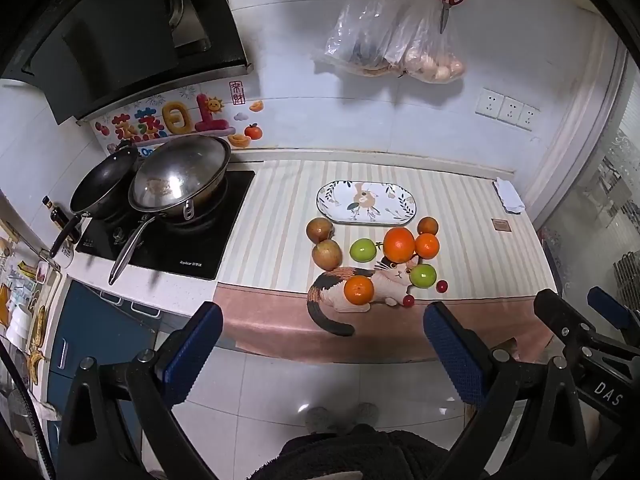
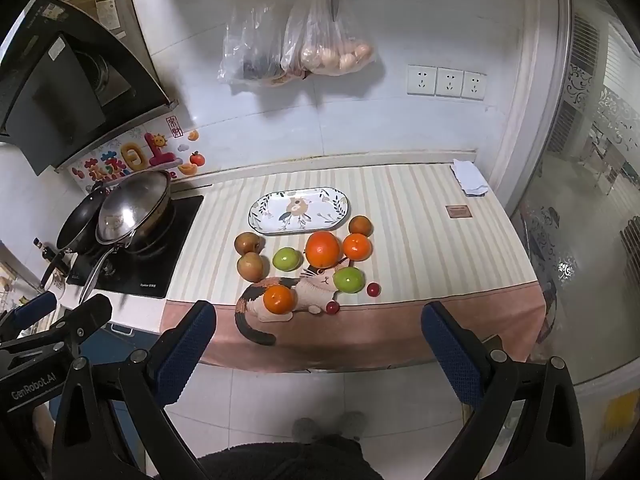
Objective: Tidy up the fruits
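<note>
An oval floral plate [image 1: 366,203] [image 2: 299,210] lies on the striped counter cloth. In front of it lie loose fruits: a large orange [image 1: 399,244] [image 2: 323,249], smaller oranges [image 1: 359,290] [image 2: 279,299], green apples [image 1: 423,275] [image 2: 349,279], brownish fruits [image 1: 327,254] [image 2: 250,266] and two red cherry tomatoes [image 1: 409,300] [image 2: 332,307]. My left gripper [image 1: 320,344] is open and empty, held off the counter's front edge. My right gripper [image 2: 318,340] is open and empty beside it.
A stove with a wok [image 1: 180,178] [image 2: 132,208] and a black pan stands at the left. A folded white cloth [image 1: 509,195] [image 2: 469,178] lies at the back right. Plastic bags [image 2: 296,48] and red scissors hang on the wall. A glass door is at the right.
</note>
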A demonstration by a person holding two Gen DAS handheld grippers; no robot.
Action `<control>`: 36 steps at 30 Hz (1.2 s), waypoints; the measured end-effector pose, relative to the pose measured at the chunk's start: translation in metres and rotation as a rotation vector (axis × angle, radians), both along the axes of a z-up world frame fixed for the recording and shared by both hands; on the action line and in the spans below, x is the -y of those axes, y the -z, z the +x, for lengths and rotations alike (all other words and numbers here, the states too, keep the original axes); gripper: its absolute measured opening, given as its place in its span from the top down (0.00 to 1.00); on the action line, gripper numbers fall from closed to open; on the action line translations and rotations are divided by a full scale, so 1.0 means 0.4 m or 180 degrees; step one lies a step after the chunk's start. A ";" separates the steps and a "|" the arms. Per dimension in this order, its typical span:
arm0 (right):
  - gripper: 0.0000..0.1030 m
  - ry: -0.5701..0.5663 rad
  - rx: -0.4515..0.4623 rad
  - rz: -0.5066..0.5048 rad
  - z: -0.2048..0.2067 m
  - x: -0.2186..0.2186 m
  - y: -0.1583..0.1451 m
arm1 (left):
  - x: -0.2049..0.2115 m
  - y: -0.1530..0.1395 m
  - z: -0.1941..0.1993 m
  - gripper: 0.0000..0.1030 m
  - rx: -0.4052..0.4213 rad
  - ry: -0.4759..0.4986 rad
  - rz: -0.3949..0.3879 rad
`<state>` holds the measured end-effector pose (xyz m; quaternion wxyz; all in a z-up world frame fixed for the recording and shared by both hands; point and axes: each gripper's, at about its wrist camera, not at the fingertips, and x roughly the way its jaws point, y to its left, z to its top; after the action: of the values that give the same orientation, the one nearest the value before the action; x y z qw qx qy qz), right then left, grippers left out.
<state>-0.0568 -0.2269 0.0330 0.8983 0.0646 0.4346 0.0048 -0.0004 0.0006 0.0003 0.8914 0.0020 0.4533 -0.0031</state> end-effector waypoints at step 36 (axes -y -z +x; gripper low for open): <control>0.00 -0.0034 0.0011 0.0033 -0.001 -0.025 -0.005 | -0.011 -0.008 -0.020 0.00 -0.0019 -0.0008 -0.0013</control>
<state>-0.0573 -0.2169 0.0351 0.8987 0.0669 0.4333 0.0120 -0.0084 0.0048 0.0033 0.8900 -0.0005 0.4559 -0.0029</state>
